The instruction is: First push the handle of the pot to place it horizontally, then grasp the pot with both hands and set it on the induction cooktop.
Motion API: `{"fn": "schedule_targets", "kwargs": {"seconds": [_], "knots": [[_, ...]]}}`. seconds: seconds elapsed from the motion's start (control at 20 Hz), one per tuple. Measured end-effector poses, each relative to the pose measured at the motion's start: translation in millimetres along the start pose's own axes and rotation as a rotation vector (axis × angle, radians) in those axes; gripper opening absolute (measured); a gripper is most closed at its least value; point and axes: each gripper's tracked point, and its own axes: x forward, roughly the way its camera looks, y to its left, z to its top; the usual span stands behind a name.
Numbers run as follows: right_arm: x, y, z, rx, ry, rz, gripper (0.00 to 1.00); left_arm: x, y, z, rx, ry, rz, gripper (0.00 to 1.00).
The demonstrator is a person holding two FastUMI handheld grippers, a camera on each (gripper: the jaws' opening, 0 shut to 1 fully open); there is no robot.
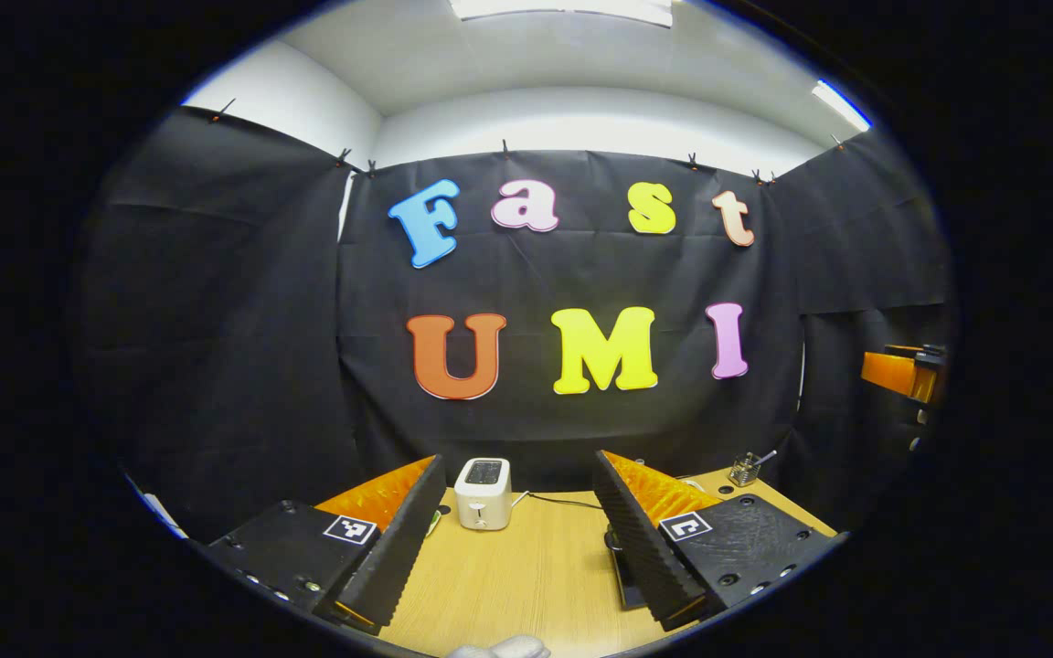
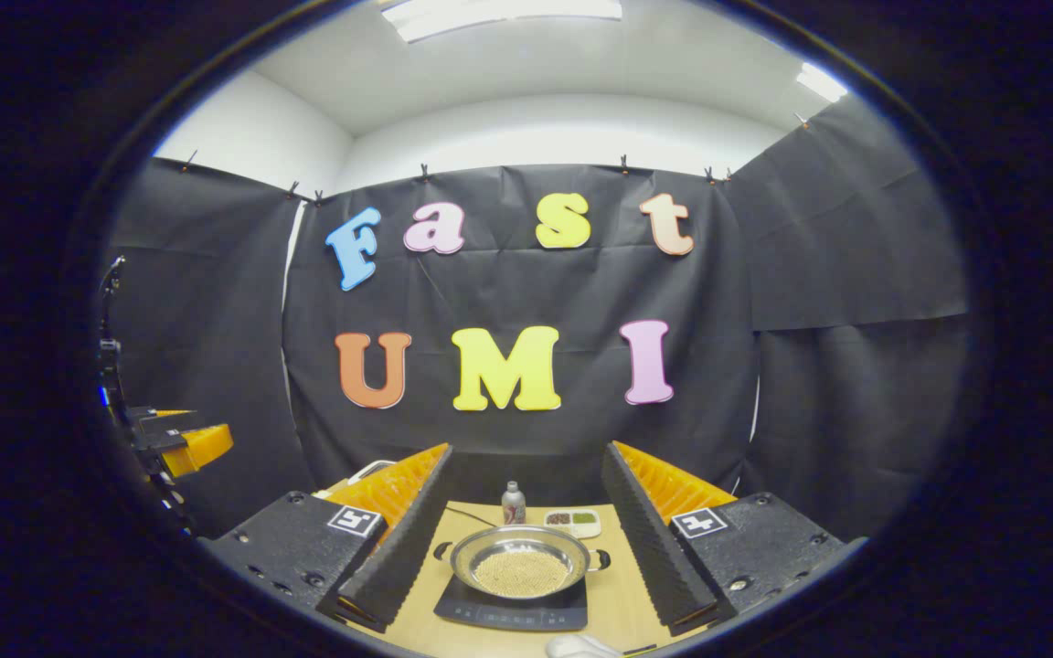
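Note:
In the right gripper view a shiny metal pot [image 2: 520, 564] holding pale grains sits on the black induction cooktop [image 2: 513, 614]. Its two short side handles point left and right. My right gripper [image 2: 526, 452] is open and raised above the table, its fingers framing the pot without touching it. At that view's left edge the left gripper [image 2: 190, 446] hangs in the air. In the left gripper view my left gripper [image 1: 519, 461] is open and holds nothing. A dark corner, possibly the cooktop [image 1: 622, 578], lies by its right finger. The right gripper [image 1: 901, 373] shows at the far right.
A white toaster [image 1: 483, 493] with a black cord stands at the back of the wooden table [image 1: 526, 576], and a wire cup [image 1: 744, 469] is at the back right. Behind the pot stand a small bottle [image 2: 513, 504] and a divided dish [image 2: 573, 520].

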Motion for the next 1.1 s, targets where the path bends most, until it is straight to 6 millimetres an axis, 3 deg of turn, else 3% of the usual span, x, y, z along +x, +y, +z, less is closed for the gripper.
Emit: {"fn": "schedule_targets", "kwargs": {"seconds": [0.1, 0.25, 0.3, 0.35, 0.55, 1.1], "knots": [[-3.2, -11.2, -9.3, -0.013, 0.021, -0.019, 1.0, -7.7, -0.3, -9.1, -0.035, 0.021, 0.007, 0.97], [-6.1, -12.1, -13.8, -0.01, 0.033, -0.022, 1.0, -10.2, -5.3, -15.1, -0.046, 0.038, -0.005, 0.95], [-7.9, -8.3, -14.5, -0.009, 0.037, -0.013, 1.0, -9.1, -6.9, -16.9, -0.039, 0.037, -0.011, 0.84], [-6.9, -6.3, -14.3, -0.013, 0.036, -0.008, 1.0, -8.7, -12.1, -15.5, -0.033, 0.031, -0.022, 0.95], [-6.7, -4.6, -11.5, -0.021, 0.026, -0.018, 1.0, -8.5, -24.6, -10.6, -0.016, 0.023, -0.065, 0.95], [0.8, -5.2, -11.9, -0.026, 0.04, -0.023, 1.0, -3.8, -27.0, -13.7, -0.018, 0.029, -0.078, 0.95]]}}
